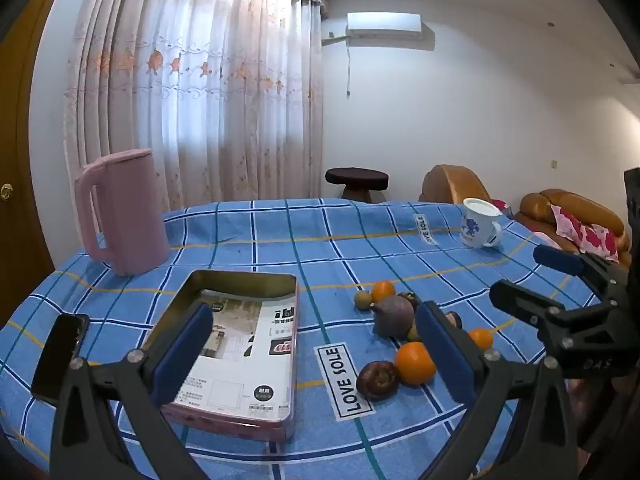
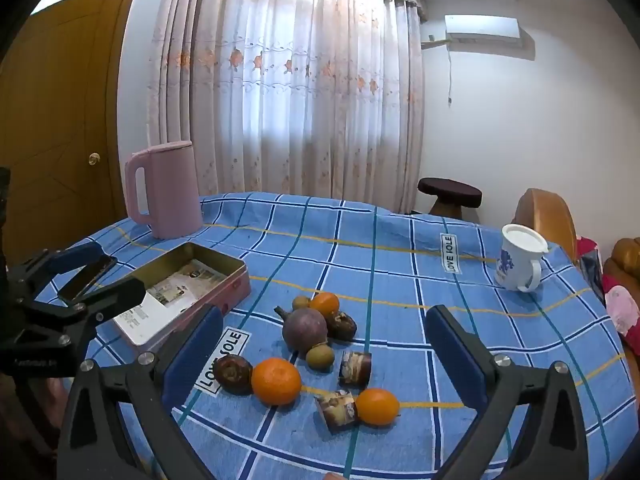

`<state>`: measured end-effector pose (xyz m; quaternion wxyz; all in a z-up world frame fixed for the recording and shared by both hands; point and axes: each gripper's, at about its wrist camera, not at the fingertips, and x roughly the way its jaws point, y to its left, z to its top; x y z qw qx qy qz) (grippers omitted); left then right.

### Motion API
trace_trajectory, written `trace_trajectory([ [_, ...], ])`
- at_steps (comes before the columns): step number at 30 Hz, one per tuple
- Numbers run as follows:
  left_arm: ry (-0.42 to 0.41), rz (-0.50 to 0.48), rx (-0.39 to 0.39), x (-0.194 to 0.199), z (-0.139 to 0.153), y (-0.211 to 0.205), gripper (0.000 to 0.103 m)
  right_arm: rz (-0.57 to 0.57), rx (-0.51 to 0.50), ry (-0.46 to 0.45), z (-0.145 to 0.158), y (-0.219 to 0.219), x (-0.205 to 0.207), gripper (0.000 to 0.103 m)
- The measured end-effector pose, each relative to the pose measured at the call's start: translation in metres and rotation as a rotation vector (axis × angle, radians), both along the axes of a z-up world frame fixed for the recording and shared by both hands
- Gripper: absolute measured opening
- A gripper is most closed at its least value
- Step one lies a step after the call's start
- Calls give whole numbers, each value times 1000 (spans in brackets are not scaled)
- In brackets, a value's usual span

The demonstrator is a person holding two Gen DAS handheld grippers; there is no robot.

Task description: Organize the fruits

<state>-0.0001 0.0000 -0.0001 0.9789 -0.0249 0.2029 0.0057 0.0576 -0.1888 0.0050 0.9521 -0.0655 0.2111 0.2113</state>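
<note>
Several fruits lie in a loose cluster on the blue checked tablecloth (image 2: 400, 248): three oranges (image 2: 276, 381), a large purple fruit (image 2: 305, 329), dark brown round fruits (image 2: 232, 373), small olive-green ones (image 2: 320, 356) and two cut brown pieces (image 2: 355, 367). An open pink tin (image 1: 240, 344) with a printed leaflet inside sits left of them. My left gripper (image 1: 316, 352) is open, hovering over the tin's right side. My right gripper (image 2: 324, 360) is open above the fruit cluster. Each gripper also shows in the other's view: the right one (image 1: 536, 280) and the left one (image 2: 96, 268).
A pink jug (image 1: 120, 212) stands at the far left. A white mug with blue print (image 2: 518, 258) stands at the far right. A black phone (image 1: 60, 352) lies left of the tin. A stool (image 1: 356, 182) and brown sofa (image 1: 576, 208) are beyond the table.
</note>
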Motion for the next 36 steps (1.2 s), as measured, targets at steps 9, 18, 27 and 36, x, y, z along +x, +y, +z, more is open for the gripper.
trace_trajectory([
  [9,23,-6,5,-2,3,-1,103,-4,33,2,-4,-4,0,102],
  [18,29,-5,10,1,-5,-1,103,-6,39,10,-10,-2,-2,102],
  [27,29,-5,10,2,-7,-1,103,-7,43,22,-9,-3,0,102],
  [36,33,-4,8,1,-9,-1,103,-8,44,23,-12,-2,-2,102],
])
